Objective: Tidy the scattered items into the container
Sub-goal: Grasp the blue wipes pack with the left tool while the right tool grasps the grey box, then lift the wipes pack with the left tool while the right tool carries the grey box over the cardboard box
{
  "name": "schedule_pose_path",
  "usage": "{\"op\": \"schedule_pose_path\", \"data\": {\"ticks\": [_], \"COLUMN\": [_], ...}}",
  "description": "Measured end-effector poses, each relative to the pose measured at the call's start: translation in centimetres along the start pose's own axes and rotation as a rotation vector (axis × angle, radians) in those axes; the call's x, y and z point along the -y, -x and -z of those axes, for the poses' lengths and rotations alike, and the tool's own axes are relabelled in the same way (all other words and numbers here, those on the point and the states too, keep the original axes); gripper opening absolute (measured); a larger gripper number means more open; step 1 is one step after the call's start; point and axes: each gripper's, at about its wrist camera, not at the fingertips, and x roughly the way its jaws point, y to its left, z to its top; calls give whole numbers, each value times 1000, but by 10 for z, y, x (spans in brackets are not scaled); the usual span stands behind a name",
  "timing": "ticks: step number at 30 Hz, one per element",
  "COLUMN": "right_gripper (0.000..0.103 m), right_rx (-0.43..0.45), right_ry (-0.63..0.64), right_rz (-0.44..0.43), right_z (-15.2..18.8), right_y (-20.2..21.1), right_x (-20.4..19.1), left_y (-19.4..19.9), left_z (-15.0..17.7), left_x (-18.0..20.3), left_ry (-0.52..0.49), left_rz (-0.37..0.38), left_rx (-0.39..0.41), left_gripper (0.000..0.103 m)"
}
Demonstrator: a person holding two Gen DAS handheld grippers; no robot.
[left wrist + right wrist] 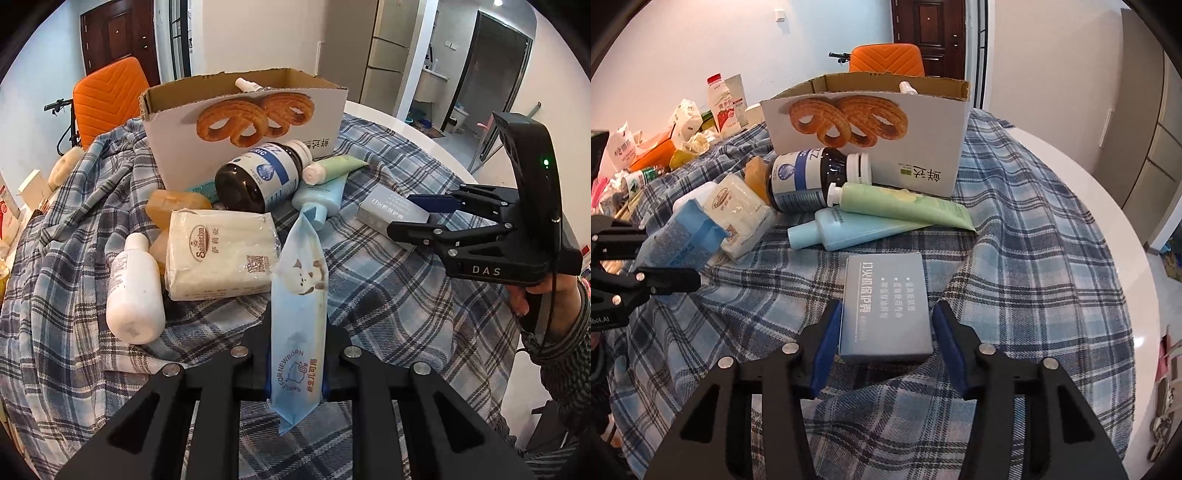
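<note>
Between the right tongs [886, 328], whose fingers stand apart and not yet pressing, lies a grey box [886, 306]: light, stiff card, best squeezed across its long sides. Left tongs [295, 373] clamp a soft wipes pack [299, 314].

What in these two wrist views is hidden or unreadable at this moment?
- Cardboard box contents: near wall hides all but one white cap, both views.
- Orange soap: largely behind the tissue pack, left view.
- Wipes pack lower end: covered by the left gripper.
</note>
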Motion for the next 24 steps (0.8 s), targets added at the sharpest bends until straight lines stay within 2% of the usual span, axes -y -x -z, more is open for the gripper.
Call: {"op": "schedule_pose_path", "data": {"ticks": [6,8,12,15,18,22,24], "right_gripper": [51,59,61,61,61,61,57], "right_rx": [19,53,78,62,42,-7,-20], "right_ry": [-25,-29,-14,7,26,-4,-15], "right_rz": [-34,-55,-90,-96,-51,-51,-47], "right_z": [1,-1,-6,-10,-11,-10,-8], "right_y": [9,14,14,9,1,-9,-13], "right_x": [6,7,5,-1,-6,-1,1], "left_y": [3,4,3,4,4,2,2], "left_z": [0,0,-1,-1,-1,-2,-1], "left_x": [2,2,3,3,2,-1,-2], "left_ry": [-6,-9,-10,-6,-2,3,5], "left_rz": [9,11,12,14,14,14,13], "left_rx": [0,1,-1,1,3,0,-2], "left_gripper": [19,19,19,19,19,19,19]}}
